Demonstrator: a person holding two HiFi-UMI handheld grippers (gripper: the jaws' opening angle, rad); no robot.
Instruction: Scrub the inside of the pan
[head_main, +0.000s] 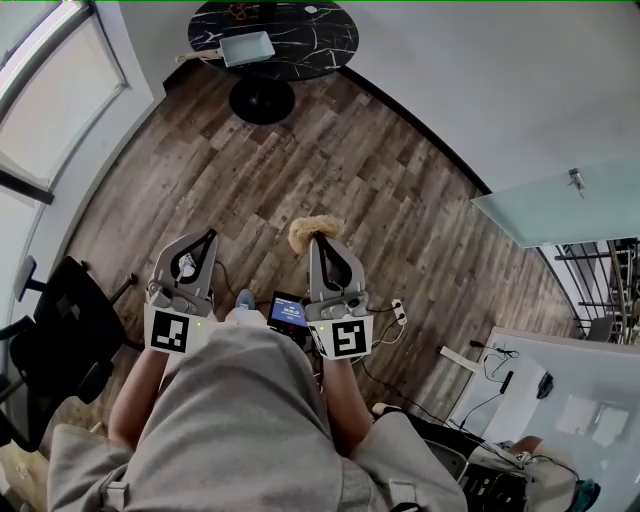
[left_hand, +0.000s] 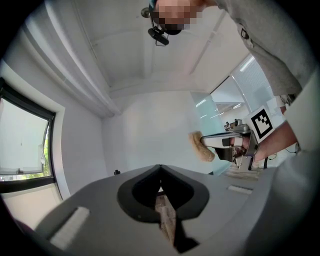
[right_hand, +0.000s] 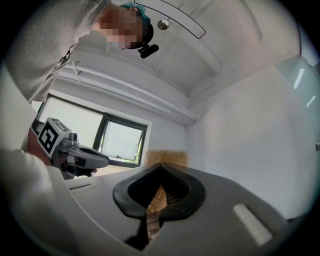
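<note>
No pan shows in any view. My right gripper (head_main: 316, 240) is shut on a tan fibrous scrubbing sponge (head_main: 306, 229), held out level over the wooden floor. In the right gripper view the sponge (right_hand: 166, 158) sticks out past the closed tips of that gripper (right_hand: 161, 166). My left gripper (head_main: 208, 236) is beside it on the left, shut with nothing in it; its jaws meet in the left gripper view (left_hand: 160, 169). That view also catches the right gripper (left_hand: 225, 142) side-on with the sponge (left_hand: 201, 146) at its tip. The left gripper (right_hand: 80, 157) appears at the left of the right gripper view.
A round black marble table (head_main: 300, 30) with a grey tray (head_main: 247, 47) stands across the wooden floor. A black chair (head_main: 60, 330) is at my left, a white desk (head_main: 570, 390) with cables at my right. A power strip (head_main: 398, 315) and a small screen (head_main: 288, 311) lie near my feet.
</note>
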